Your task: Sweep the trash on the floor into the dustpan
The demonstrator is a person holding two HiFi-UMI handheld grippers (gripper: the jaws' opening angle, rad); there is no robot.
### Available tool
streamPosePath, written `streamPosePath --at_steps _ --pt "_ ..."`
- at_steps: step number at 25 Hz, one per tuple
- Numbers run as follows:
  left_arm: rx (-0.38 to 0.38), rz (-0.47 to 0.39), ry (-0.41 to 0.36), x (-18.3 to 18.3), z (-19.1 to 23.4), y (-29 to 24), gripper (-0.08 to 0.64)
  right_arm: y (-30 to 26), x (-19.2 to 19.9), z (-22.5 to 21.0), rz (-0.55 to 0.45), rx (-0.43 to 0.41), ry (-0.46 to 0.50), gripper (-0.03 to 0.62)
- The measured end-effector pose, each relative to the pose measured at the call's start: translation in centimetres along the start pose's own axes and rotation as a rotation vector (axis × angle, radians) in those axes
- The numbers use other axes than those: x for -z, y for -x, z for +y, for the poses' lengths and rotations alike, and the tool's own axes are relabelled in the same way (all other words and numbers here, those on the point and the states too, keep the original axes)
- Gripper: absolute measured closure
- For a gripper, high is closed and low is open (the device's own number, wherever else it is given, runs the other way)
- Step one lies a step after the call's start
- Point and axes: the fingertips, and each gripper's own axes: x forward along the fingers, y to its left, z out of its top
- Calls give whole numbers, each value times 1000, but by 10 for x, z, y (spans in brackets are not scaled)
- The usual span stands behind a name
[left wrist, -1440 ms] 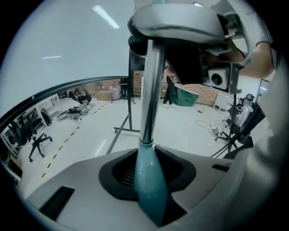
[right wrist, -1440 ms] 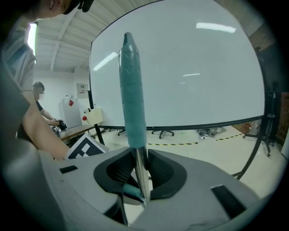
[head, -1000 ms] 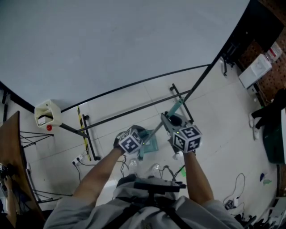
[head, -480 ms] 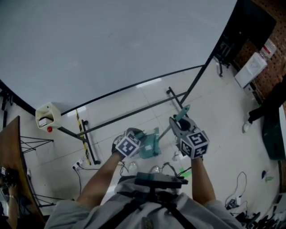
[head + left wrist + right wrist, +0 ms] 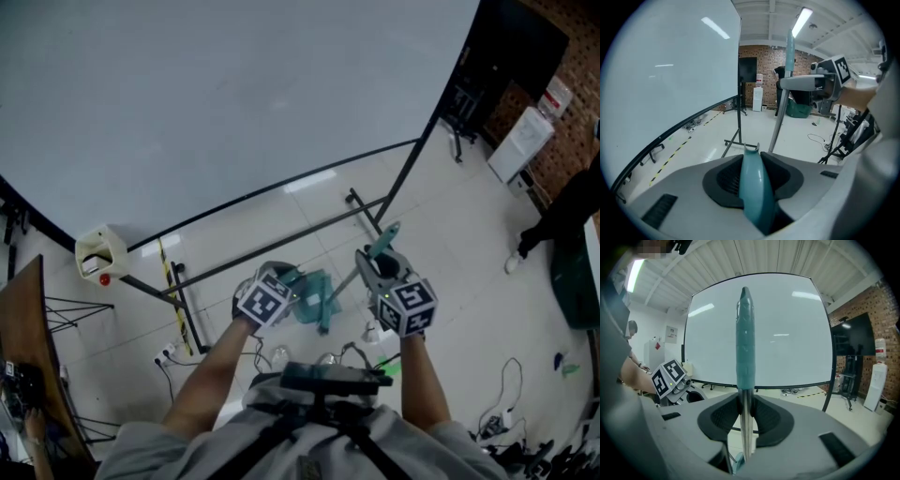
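Observation:
A teal dustpan (image 5: 315, 292) hangs above the floor by its curved handle (image 5: 754, 187), on which my left gripper (image 5: 752, 174) is shut. In the head view that left gripper (image 5: 284, 284) is at centre. My right gripper (image 5: 371, 268) is shut on the broom's metal pole (image 5: 746, 427), just below its teal grip (image 5: 745, 338). The broom pole (image 5: 339, 292) slants down behind the dustpan. Small bits of trash (image 5: 325, 355) lie on the tiles by my feet.
A large white screen (image 5: 234, 94) on a black wheeled stand (image 5: 184, 302) fills the far side. A white box (image 5: 97, 250) sits at the left. Cables (image 5: 502, 398) trail at the right, where a person (image 5: 562, 217) stands by a green bin (image 5: 574, 286).
Both grippers have risen. The dustpan came up off the floor with the left one. The right gripper carried the broom handle a little to the right.

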Motion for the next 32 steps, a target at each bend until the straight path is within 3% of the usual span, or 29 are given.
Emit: streamPosePath --at_steps 22,32 --pt "-1 11 -48 -22 -1 -9 440 15 11 -1 14 18 -13 497" --pt "47 22 -81 -18 -4 -21 440 26 20 -10 14 102 -39 497"
